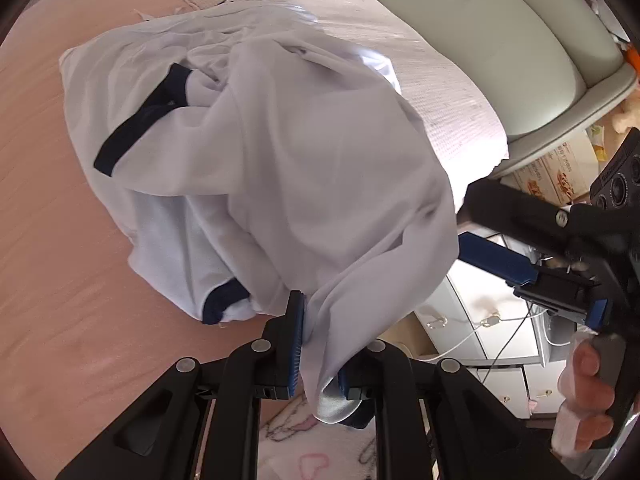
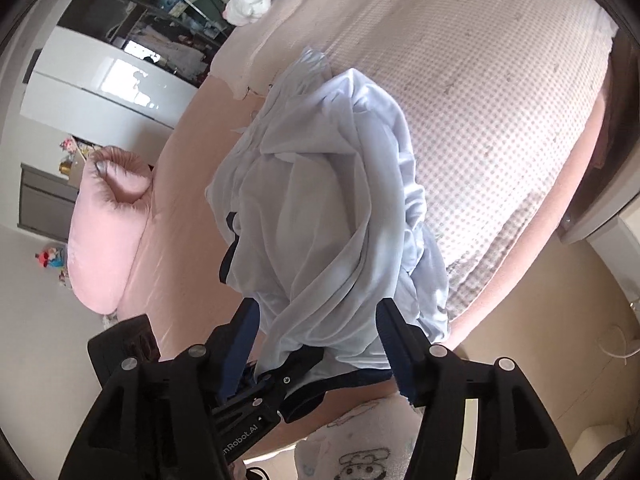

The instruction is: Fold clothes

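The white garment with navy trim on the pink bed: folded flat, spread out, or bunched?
Bunched. The white garment with navy trim lies heaped in loose creases, one end lifted.

A: What is the room taken up by?

B: Most of it is filled by a bed (image 2: 180,184), which is covered with a pink sheet. A dotted white blanket (image 2: 500,120) is spread over its far half, and a pink pillow (image 2: 108,236) is propped at the edge.

A: And what is seen beyond the bed?

B: A pale green padded headboard (image 1: 500,40) is seen in the left wrist view, with white drawers (image 1: 504,340) below it. A cardboard box (image 1: 548,176) is lodged between them. In the right wrist view a white cabinet (image 2: 100,96) is lit by daylight, and a beige floor (image 2: 540,340) is shown. A rug with cartoon prints (image 2: 360,452) is laid at the bedside.
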The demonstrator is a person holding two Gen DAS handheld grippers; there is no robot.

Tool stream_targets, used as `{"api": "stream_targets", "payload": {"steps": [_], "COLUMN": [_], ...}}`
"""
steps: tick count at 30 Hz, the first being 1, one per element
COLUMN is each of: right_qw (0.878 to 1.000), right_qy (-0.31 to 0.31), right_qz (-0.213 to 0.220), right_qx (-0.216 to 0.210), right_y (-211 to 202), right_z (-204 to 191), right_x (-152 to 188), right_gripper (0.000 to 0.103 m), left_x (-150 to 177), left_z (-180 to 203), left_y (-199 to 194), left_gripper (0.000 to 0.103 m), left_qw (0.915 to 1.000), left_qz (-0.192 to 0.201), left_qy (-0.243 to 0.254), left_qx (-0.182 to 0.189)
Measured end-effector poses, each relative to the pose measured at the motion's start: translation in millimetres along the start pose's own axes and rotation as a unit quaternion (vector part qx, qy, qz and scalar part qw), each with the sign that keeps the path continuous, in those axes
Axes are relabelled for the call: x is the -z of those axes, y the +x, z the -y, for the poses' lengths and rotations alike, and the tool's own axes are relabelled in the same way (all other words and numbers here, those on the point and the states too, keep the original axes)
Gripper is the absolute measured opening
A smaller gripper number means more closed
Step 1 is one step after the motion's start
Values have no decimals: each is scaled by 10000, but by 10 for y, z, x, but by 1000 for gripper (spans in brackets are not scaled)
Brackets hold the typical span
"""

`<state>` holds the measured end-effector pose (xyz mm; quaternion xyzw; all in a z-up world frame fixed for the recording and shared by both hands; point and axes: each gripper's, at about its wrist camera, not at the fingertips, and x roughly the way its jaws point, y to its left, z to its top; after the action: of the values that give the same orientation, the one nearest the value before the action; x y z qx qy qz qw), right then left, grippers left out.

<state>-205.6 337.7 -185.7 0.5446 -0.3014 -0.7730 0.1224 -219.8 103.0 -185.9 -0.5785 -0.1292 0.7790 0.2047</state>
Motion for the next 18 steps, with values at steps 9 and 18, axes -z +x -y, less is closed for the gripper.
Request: {"api": "stream_targets", "payload": {"steps": [9, 18], "right_qw": [9984, 9981], "right_qy": [21, 16], "right_qz": [21, 16], "right_qx": [570, 615], "right_y": [313, 509], "right_z": [-36, -70], "right_x": [-316, -239], "right_gripper": [60, 31], "left_x": [29, -15], "left_z": [-130, -340], "left_y": [3, 9], "left_gripper": [12, 12], "left_qw": [9999, 9993], "left_qz": [-85, -156], "left_qy": [-7, -245], "left_qx": [118, 251]}}
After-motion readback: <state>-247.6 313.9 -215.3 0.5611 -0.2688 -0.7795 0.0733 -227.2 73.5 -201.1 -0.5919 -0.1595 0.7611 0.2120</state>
